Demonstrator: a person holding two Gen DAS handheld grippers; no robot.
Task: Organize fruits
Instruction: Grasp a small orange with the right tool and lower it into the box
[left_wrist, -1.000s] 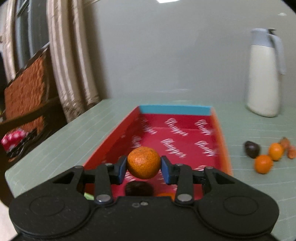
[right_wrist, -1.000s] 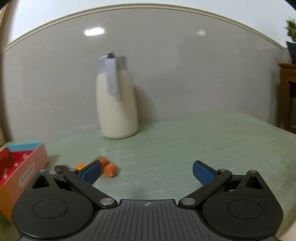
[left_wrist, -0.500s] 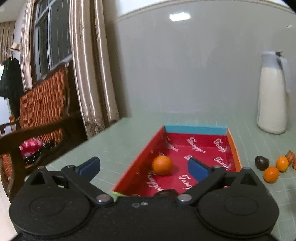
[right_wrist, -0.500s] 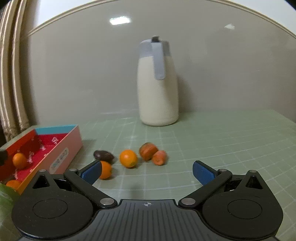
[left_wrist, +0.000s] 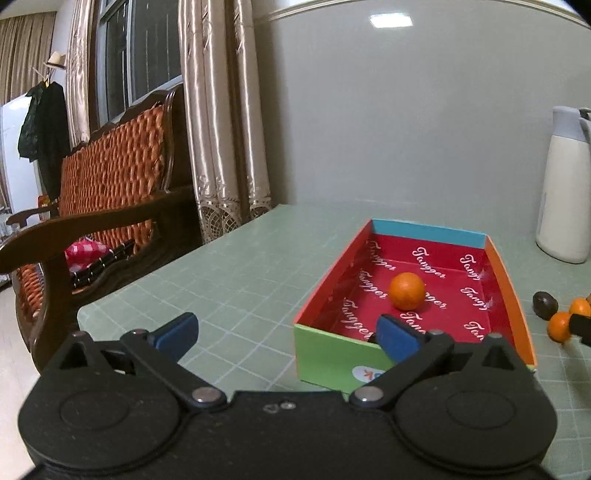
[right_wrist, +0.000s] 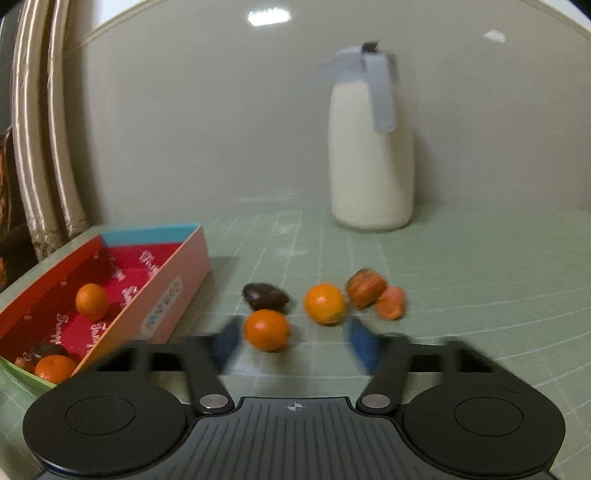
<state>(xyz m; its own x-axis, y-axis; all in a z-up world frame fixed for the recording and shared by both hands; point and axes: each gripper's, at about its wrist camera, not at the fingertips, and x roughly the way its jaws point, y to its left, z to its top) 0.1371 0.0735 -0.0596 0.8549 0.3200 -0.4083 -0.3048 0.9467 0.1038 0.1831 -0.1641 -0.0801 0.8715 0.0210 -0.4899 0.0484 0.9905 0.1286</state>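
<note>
Grey wall (left_wrist: 388, 129), satin curtains (left_wrist: 221, 110), window (left_wrist: 147, 48), wooden woven-back bench (left_wrist: 110, 177).

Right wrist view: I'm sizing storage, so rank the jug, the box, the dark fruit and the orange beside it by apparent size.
1. White jug and box: too close to call; the box is cut off at the frame edge.
2. Orange.
3. Dark fruit: only slightly smaller, and farther away.

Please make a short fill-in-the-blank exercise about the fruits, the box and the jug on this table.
1. The inside floor of the box is ____ with white writing.
2. On the table, the number of round orange fruits outside the box is ____.
3. The dark fruit lies between the box and the ____ jug.
4. The nearest loose orange sits between the jaws of the ____ hand-held gripper.

Answers: red; two; white; right
</note>
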